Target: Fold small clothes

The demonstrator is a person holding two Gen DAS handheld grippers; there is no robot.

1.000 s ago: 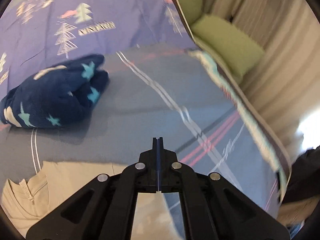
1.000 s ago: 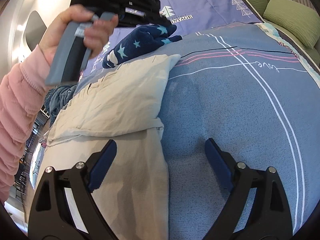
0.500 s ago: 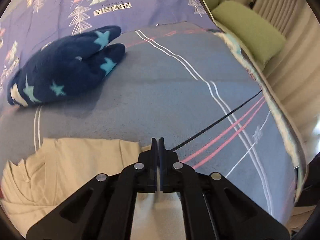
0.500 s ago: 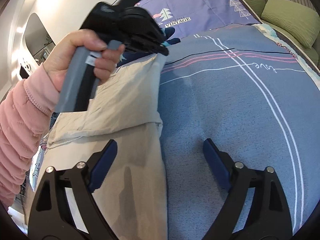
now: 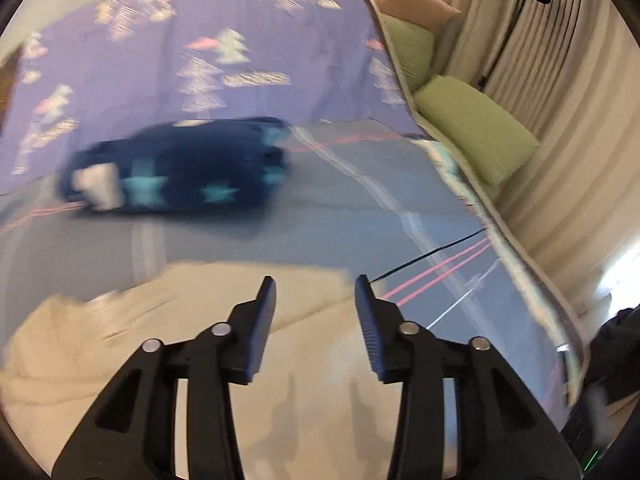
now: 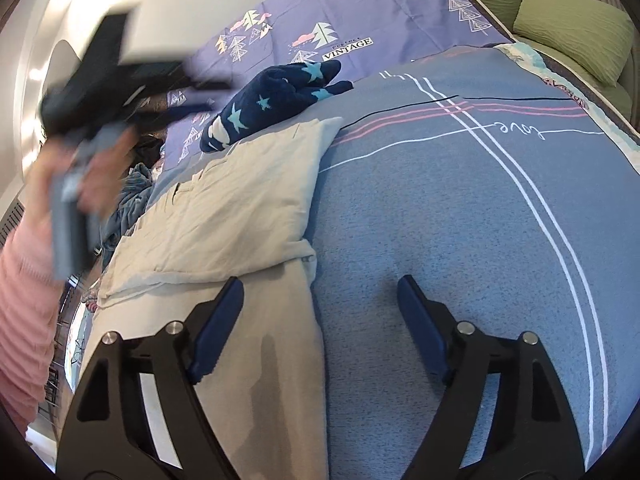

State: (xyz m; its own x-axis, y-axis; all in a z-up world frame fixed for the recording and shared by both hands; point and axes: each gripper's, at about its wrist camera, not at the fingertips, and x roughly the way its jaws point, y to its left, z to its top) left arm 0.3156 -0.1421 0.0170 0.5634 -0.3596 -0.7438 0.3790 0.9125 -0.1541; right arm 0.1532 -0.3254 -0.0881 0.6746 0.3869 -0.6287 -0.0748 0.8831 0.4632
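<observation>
A beige garment (image 6: pixel 240 200) lies on the blue-grey blanket (image 6: pixel 440 220), its upper part folded over with the corner resting flat. My right gripper (image 6: pixel 320 280) stands over the garment's right edge. Its jaws are closing, one finger above the cloth and one above the blanket, and they pinch nothing. My left gripper (image 5: pixel 315 280) hovers above the beige garment (image 5: pixel 200 320), jaws opening and empty. In the right wrist view the left gripper (image 6: pixel 208 96) is blurred at the upper left, held by a hand in a pink sleeve (image 6: pixel 24 300).
A rolled navy garment with stars (image 6: pixel 280 96) lies behind the beige one, near a purple sheet with tree prints (image 6: pixel 360 20). Green pillows (image 5: pixel 472 124) and curtains (image 5: pixel 560 120) line the bed's far right side. Crumpled blue cloth (image 6: pixel 132 196) sits at the left edge.
The left gripper, shut on the beige flap's corner, opened and let it drop flat, then drew back to the left. The right gripper stayed put and its jaws narrowed a little.
</observation>
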